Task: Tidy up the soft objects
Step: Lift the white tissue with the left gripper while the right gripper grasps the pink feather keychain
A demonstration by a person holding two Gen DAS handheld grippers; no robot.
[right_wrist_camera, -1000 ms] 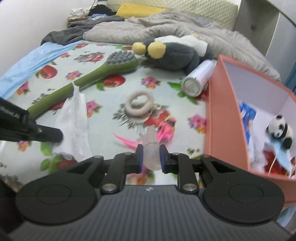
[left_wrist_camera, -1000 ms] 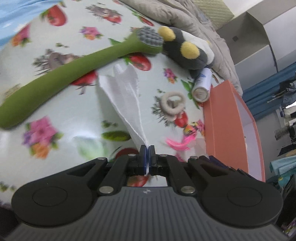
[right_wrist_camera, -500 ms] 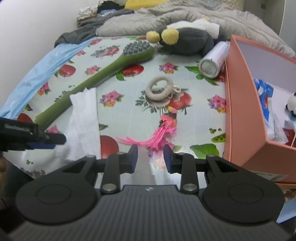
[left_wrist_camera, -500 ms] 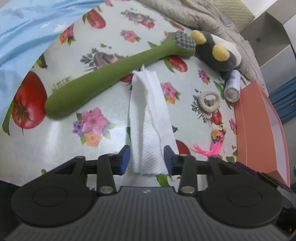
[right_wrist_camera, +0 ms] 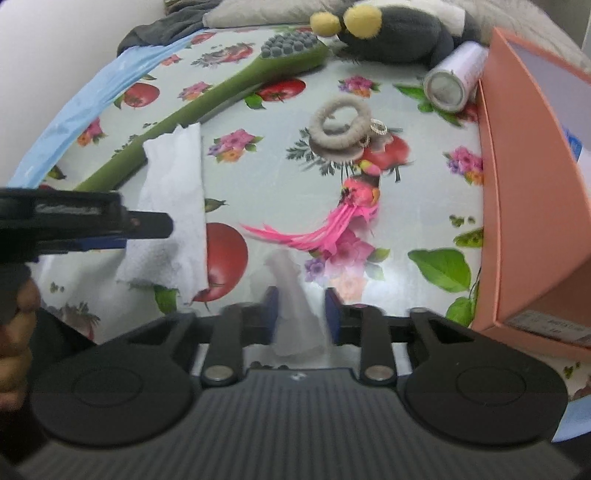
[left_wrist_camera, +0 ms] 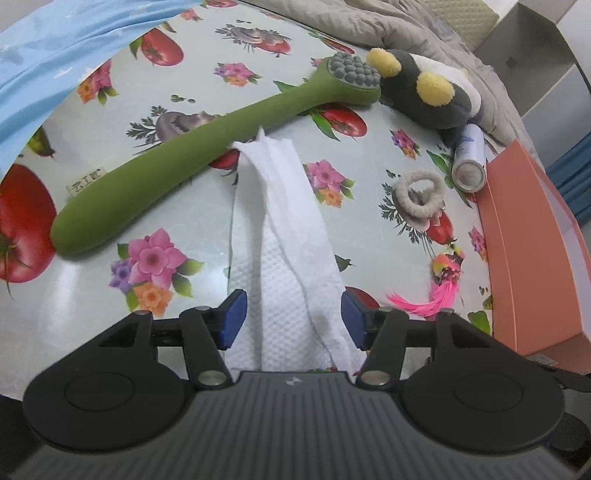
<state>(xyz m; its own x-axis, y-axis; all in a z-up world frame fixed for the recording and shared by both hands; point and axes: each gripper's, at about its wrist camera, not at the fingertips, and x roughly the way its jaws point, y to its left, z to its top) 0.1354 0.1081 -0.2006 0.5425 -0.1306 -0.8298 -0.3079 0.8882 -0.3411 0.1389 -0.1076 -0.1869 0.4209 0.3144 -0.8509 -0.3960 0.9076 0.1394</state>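
A white paper towel [left_wrist_camera: 288, 236] lies flat on the flowered tablecloth, its near end between the open fingers of my left gripper [left_wrist_camera: 293, 319]. It also shows in the right wrist view [right_wrist_camera: 173, 206], with my left gripper [right_wrist_camera: 147, 225] over it. My right gripper [right_wrist_camera: 297, 310] is open, and a blurred translucent piece [right_wrist_camera: 295, 306] sits between its fingers. A pink feather toy [right_wrist_camera: 332, 225], a beige hair tie [right_wrist_camera: 340, 125], a green massage brush [left_wrist_camera: 207, 147] and a dark plush toy [left_wrist_camera: 424, 88] lie on the cloth.
An orange box [right_wrist_camera: 532, 192] stands open at the right, also in the left wrist view [left_wrist_camera: 532, 243]. A white cylinder [right_wrist_camera: 458, 77] lies against it. A blue cloth [left_wrist_camera: 55, 55] covers the far left. A grey blanket [left_wrist_camera: 369, 22] lies behind.
My left gripper opened and let go of the paper towel, which now lies flat. My right gripper opened too and drew back from the pink feather toy.
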